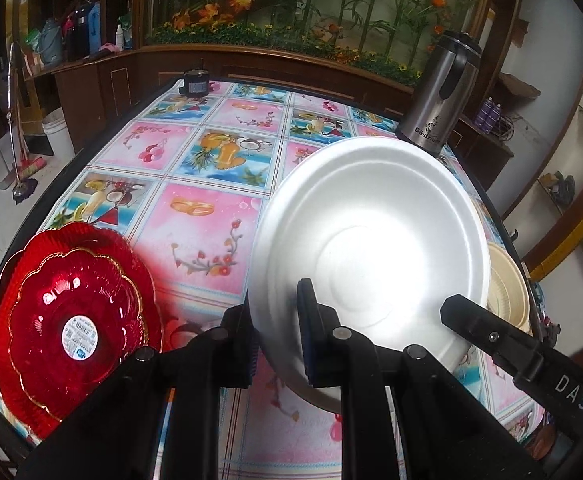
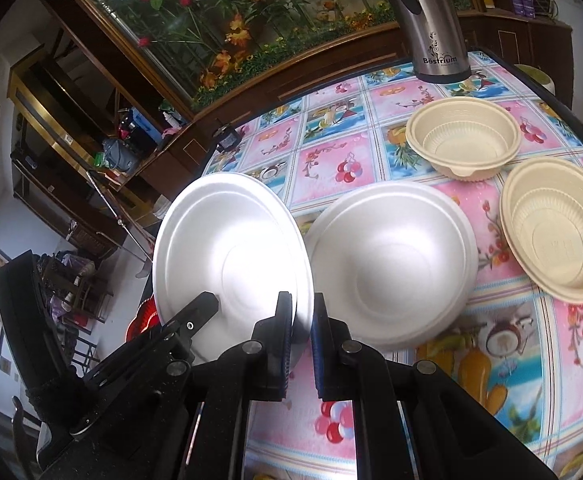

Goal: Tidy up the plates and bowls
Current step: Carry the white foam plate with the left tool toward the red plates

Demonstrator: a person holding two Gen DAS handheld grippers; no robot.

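Observation:
My left gripper (image 1: pixel 277 344) is shut on the near rim of a white foam plate (image 1: pixel 371 240) and holds it tilted above the table. My right gripper (image 2: pixel 302 340) is shut on the rim of the same white foam plate (image 2: pixel 231 256); its finger (image 1: pixel 487 332) shows at the plate's right in the left wrist view. A second white foam plate (image 2: pixel 391 264) lies on the table just right of it. Two beige plastic bowls (image 2: pixel 463 142) (image 2: pixel 559 236) sit further right. Stacked red glass plates (image 1: pixel 71 320) lie at the table's left.
A steel thermos jug (image 1: pixel 439 96) stands at the far right of the table (image 1: pixel 211 208), which has a fruit-pattern cloth. A small black object (image 1: pixel 195 84) sits at the far edge. A wooden cabinet with flowers lies behind.

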